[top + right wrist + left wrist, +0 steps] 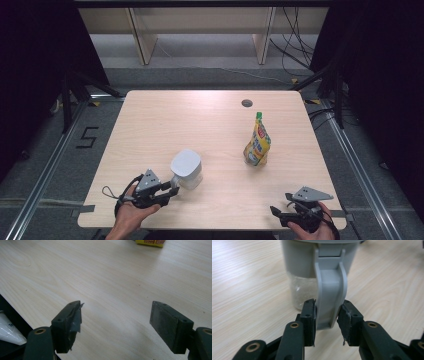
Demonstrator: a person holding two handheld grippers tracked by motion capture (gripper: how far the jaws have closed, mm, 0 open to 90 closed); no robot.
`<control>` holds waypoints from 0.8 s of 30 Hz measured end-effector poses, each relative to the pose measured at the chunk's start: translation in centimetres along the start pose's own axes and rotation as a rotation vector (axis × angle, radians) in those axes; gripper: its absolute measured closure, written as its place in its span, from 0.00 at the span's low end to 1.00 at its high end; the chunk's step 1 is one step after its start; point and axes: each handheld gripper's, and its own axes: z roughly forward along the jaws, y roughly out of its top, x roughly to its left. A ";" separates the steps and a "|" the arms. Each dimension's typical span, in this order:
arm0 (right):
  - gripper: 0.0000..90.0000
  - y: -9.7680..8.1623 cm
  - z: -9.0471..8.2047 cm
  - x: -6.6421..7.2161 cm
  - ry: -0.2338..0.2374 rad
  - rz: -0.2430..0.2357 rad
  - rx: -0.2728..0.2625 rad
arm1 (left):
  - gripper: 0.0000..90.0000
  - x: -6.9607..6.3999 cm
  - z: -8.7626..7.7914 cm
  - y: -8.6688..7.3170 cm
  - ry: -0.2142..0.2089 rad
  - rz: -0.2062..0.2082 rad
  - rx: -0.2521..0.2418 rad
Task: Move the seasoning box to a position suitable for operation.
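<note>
The left hand-held gripper [172,190] lies low over the near left part of the tabletop [210,125], held in the person's left hand [131,212], with its jaws pointing toward a jug [187,169] that stands upright just beyond it. In the left gripper view the two black jaws stand on either side of the jug's grey handle [331,295]; the left pad looks to be touching the handle's side, while a thin gap shows between the right pad and the handle, so the hold looks loose rather than firm. The jug has a grey lid and collar on top and a clear lower body [303,293] that rests on the wood. At the near right edge of the tabletop the right hand-held gripper [274,210] sits in the person's right hand [312,231], well apart from the jug. In the right gripper view its jaws stand wide apart with nothing between them, only bare wood grain, and a white scrap [8,330] shows below the table edge at the lower left. Farther back, on the right half of the tabletop, a yellow pouch [257,144] with a green cap stands upright, well clear of both grippers and of the jug. A small round hole [247,103] lies in the tabletop near the far edge, behind the pouch.
</note>
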 end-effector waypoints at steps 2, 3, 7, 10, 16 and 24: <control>0.29 0.0 0.0 0.0 0.000 -0.001 -0.003 | 0.73 0.6 -0.3 -0.2 0.030 -0.017 0.002; 0.29 0.0 0.0 0.0 0.000 0.000 -0.003 | 0.73 0.9 -0.4 -0.3 0.062 -0.025 -0.001; 0.29 0.0 0.0 0.0 -0.003 -0.003 0.000 | 0.72 1.6 -0.7 -0.5 0.095 -0.064 0.003; 0.29 0.0 0.0 0.0 -0.003 -0.003 0.000 | 0.71 1.4 -0.3 -0.4 0.105 -0.081 -0.011; 0.29 0.0 0.0 0.0 0.001 -0.002 0.000 | 0.75 1.4 -0.1 -0.2 0.145 -0.023 -0.006; 0.29 0.0 0.0 0.2 -0.004 0.023 0.007 | 0.76 3.1 0.1 -0.2 0.151 -0.049 -0.024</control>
